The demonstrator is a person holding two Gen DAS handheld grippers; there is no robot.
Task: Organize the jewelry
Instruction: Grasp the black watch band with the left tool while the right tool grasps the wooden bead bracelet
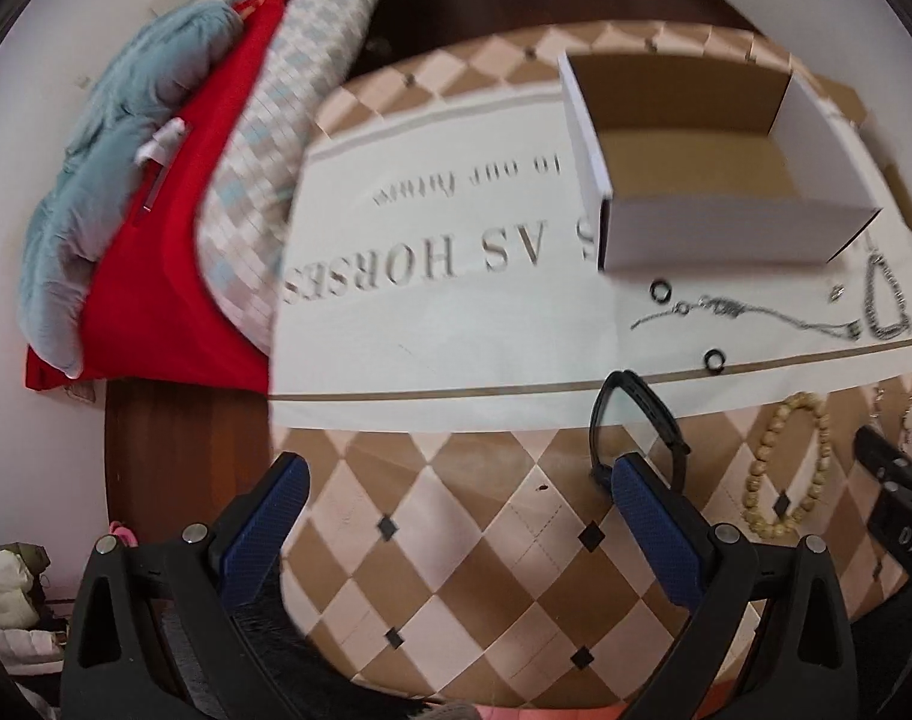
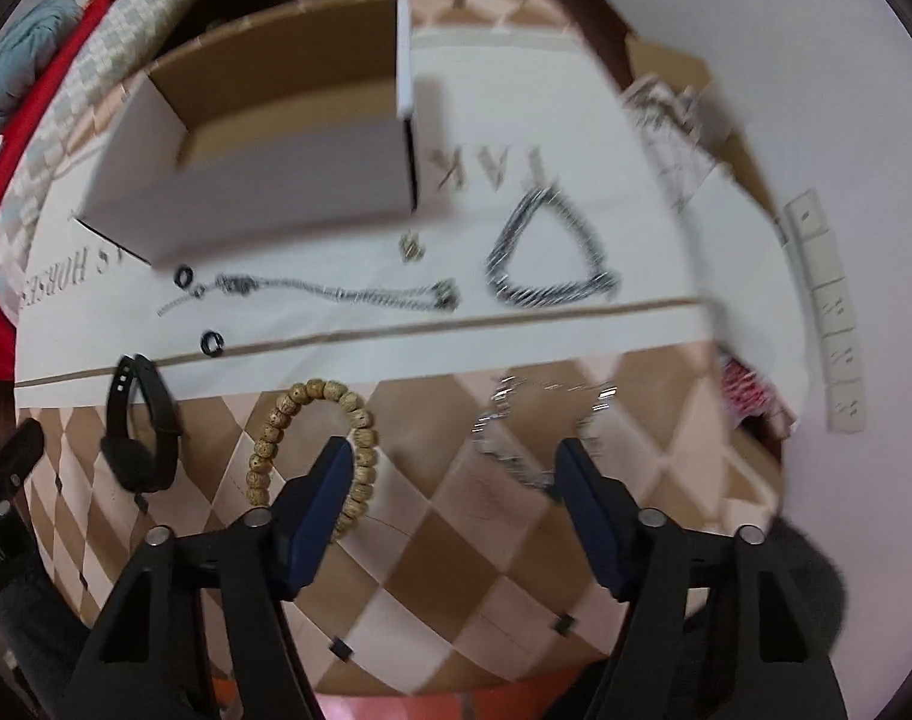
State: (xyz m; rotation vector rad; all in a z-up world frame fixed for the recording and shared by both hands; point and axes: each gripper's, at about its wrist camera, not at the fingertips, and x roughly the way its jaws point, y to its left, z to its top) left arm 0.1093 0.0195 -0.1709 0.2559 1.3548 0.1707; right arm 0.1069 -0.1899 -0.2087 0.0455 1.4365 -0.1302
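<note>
While both tongs hang wide apart and empty above the checkered counter (image 2: 456, 564), no piece is yet gripped, and the step in hand is judged to be a first pick for the open box (image 2: 276, 168). The right tongs (image 2: 456, 474) are placed between two pieces: the wooden bead bracelet (image 2: 312, 420) touches or lies just under the left pad, and the silver chain bracelet (image 2: 516, 420) lies just ahead of the right pad. A clean grasp is best made across one side of a loop, pads lowered to the counter before closing, since round beads may roll and fine links may slip.

The left tongs (image 1: 456, 498) are held with the black watch strap (image 1: 636, 420) at the right pad. Ahead of both, on the white printed cloth (image 1: 456, 330), a thin chain (image 2: 312, 291), a braided triangular band (image 2: 546, 252) and two small black rings (image 2: 210, 342) are laid just before the box, which is stiff cardboard, white outside and brown within.
</note>
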